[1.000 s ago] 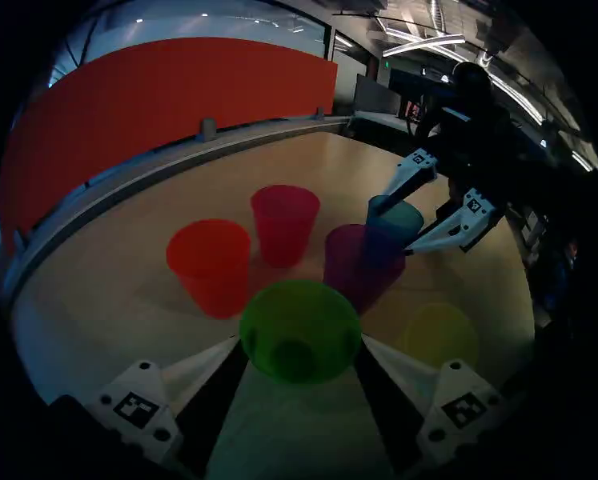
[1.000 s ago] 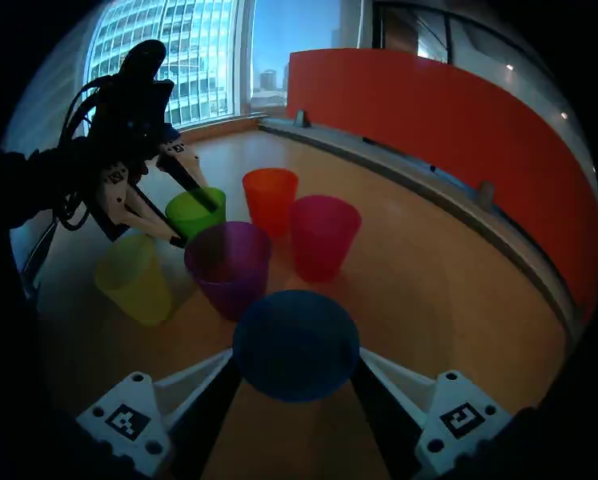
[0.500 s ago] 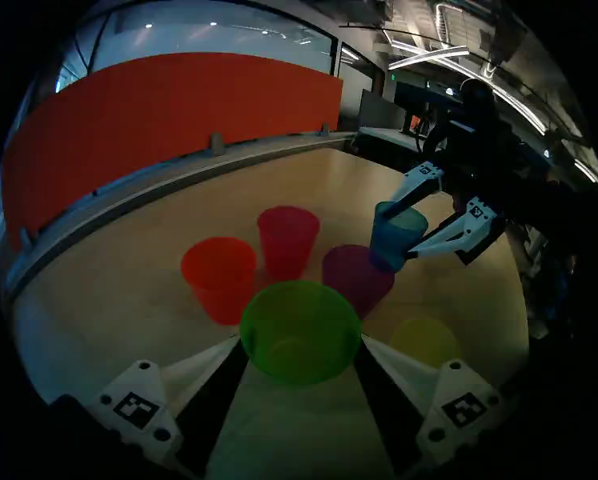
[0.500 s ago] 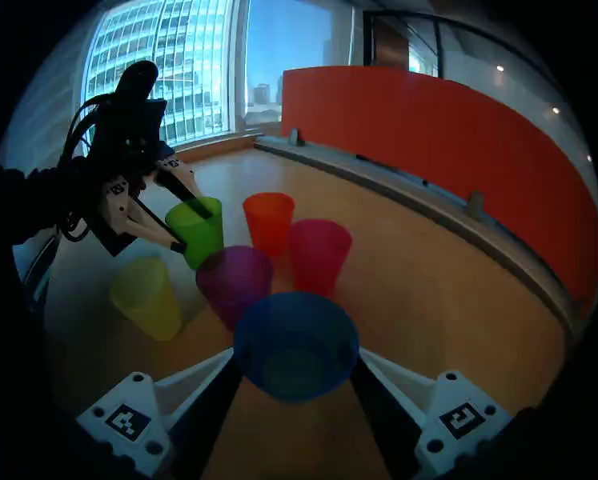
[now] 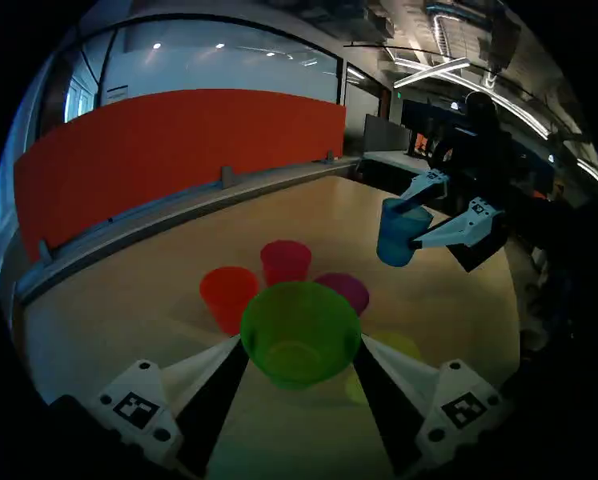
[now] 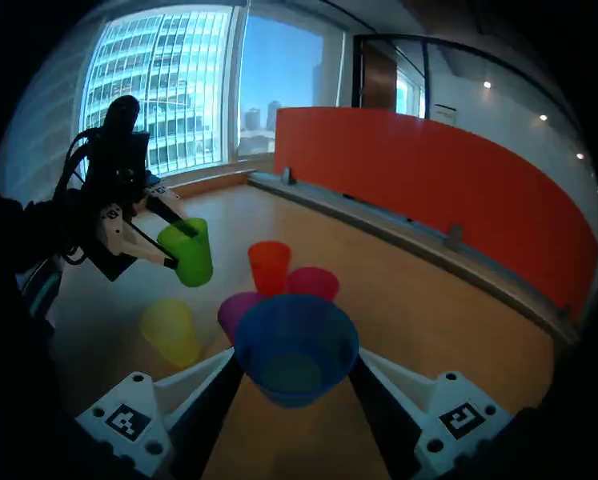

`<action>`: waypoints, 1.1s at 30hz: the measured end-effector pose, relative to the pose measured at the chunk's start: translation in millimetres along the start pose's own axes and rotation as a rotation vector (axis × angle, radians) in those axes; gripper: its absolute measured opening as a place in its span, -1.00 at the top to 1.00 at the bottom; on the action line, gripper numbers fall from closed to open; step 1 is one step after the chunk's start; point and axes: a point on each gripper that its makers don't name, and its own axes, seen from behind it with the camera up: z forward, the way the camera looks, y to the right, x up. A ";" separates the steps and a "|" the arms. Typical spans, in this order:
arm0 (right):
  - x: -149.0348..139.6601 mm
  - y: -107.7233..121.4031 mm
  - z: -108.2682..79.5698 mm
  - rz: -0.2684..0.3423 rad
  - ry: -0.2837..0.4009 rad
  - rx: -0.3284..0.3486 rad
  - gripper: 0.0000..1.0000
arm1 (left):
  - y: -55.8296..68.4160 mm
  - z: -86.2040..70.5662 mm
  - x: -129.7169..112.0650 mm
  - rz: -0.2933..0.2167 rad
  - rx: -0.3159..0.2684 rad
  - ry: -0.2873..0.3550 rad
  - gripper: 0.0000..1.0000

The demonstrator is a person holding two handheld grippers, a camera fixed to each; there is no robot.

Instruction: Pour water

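Seen from the left gripper view, the left gripper (image 5: 300,342) is clamped on the green cup (image 5: 300,328), one white finger pressing each side, and the cup is held up off the wooden table (image 5: 122,320). Its wide mouth hides much of what stands beyond. The purple cup (image 5: 348,290) shows just a slice of rim, and the yellow cup (image 5: 396,346) is a dim patch cut off by the near right finger. The orange cup (image 5: 229,294) and pink cup (image 5: 286,261) stand clear, close together. Whether the green cup holds water is too dim to tell. Far right, the right gripper (image 5: 403,227) grips the blue cup (image 5: 395,236) in the air; the person behind it is a dark shape.

In the right gripper view, the right gripper (image 6: 295,362) is closed on the blue cup (image 6: 295,344), whose rim covers part of the purple cup (image 6: 236,309) behind it. At far left the left gripper (image 6: 183,250) holds the green cup (image 6: 190,253) above the table, tilted slightly.

Against half a second ago, both held cups have risen: the four cups on the table sit lower and smaller in each view, and the yellow one is now more hidden.
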 end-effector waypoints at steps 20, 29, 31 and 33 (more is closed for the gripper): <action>49.9 -22.9 -34.5 0.005 0.181 -0.023 -0.78 | 17.8 -45.0 35.2 0.018 0.044 0.142 -0.73; 67.0 -25.6 -41.8 0.014 0.259 -0.038 -0.78 | 25.6 -54.0 51.8 0.017 0.057 0.222 -0.73; 70.7 -26.4 -43.0 0.013 0.275 -0.041 -0.78 | 27.5 -55.7 54.6 0.014 0.056 0.239 -0.73; 74.1 -27.5 -43.9 0.013 0.291 -0.042 -0.78 | 28.6 -57.0 57.0 0.010 0.056 0.253 -0.73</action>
